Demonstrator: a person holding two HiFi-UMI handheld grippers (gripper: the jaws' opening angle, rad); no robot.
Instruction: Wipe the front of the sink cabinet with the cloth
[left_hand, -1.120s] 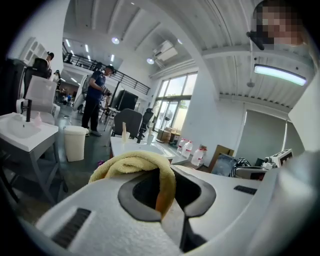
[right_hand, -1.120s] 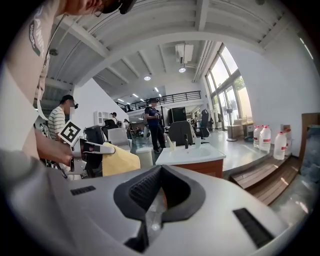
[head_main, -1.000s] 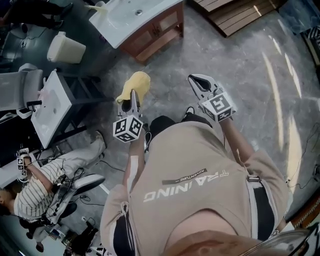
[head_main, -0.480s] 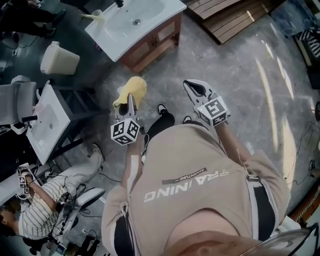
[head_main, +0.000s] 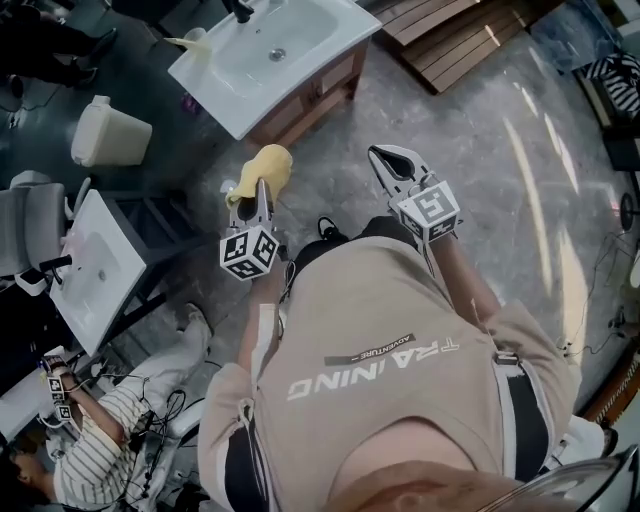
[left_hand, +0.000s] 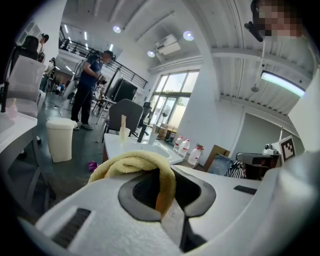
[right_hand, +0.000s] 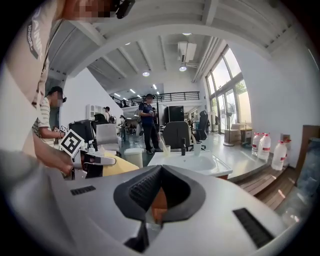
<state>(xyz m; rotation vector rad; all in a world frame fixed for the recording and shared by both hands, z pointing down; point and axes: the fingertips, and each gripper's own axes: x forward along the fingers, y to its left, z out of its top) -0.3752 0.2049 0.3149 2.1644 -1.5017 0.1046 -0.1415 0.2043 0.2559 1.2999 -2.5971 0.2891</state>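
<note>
Beyond left hand-held gripper (head_main: 256, 192), pinched cloth (head_main: 266, 165) points forward.

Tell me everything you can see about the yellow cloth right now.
The cloth is soft yellow terry by the look of it, bunched and folded over. It's pinched in the left gripper and drapes over its tip, held in the air, short of the sink cabinet. Nothing else touches it.

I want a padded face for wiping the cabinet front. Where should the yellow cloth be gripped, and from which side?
Probably at its bunched middle fold, from the person's side, as the left gripper has it: the cloth mounds over the jaw tips, leaving a soft wad facing the sink cabinet.
</note>
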